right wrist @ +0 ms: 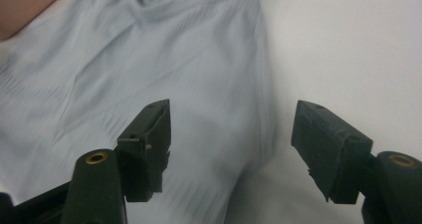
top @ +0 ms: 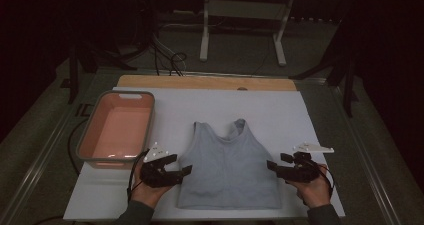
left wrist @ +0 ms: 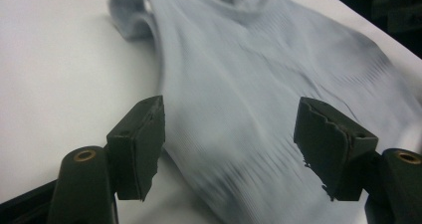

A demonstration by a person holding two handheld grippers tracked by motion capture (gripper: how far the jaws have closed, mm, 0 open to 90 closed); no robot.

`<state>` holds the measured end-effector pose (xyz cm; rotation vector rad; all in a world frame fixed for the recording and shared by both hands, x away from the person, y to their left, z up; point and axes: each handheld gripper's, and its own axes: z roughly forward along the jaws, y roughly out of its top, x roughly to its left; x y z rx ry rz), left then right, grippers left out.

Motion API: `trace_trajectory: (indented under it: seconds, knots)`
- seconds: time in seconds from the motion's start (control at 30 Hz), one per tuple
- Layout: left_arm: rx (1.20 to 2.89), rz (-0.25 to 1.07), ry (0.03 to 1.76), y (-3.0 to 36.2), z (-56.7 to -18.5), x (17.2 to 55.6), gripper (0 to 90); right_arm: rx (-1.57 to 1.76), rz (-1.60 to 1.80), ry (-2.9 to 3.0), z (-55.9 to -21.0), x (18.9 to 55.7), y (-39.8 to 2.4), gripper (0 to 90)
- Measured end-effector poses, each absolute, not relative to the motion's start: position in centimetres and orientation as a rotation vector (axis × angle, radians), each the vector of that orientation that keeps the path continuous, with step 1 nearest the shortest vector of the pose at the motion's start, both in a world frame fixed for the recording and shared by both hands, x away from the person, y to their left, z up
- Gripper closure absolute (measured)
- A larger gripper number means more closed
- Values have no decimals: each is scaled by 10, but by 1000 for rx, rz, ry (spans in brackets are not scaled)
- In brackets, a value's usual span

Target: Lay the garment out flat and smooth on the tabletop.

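1. High view, bottom of the frame first: my two hands come in at the lower edge. The left gripper (top: 187,170) sits at lower centre-left with its jaws apart, tips just at the left side seam of the pale grey-blue ribbed sleeveless top (top: 231,167). The right gripper (top: 271,166) mirrors it at lower centre-right, jaws likewise parted, tips at the top's right seam. The top lies flat in the lower middle, straps pointing up the frame, on a white rectangular sheet (top: 280,110). A salmon-pink plastic tub with a grey rim (top: 85,135) stands empty at centre-left, apart from the top.

2. Left gripper view: both black jaws stand wide at the bottom. The top (left wrist: 259,84) spreads behind and between them, and neither pad presses on it. The white sheet (left wrist: 54,69) fills the left.

3. Right gripper view: the jaws gape again. The top (right wrist: 149,64) covers the left and centre, its side edge running between the jaws, ungripped. The white sheet (right wrist: 348,50) is on the right.

4. I judge the top is laid out flat and released. The next move looks like a fold, calling for a fresh pinch at each side edge or at the hem.

5. Beyond the sheet: a wooden board edge (top: 205,82), a grey table, a white metal stand (top: 242,20) and cables in a dark room.
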<state>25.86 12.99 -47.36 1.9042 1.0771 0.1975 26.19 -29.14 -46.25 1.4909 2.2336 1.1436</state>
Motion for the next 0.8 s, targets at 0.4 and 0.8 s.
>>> trace_trajectory:
  seconds: [0.4, 0.8]
  knots:
    - [1934, 220, 1158, 114, -482, 318, 362, 1613, 1114, 2196, -479, 316, -276, 368]
    - [1938, 146, 1190, 86, -488, 362, 444, 1660, 1121, 2234, -485, 327, -268, 688]
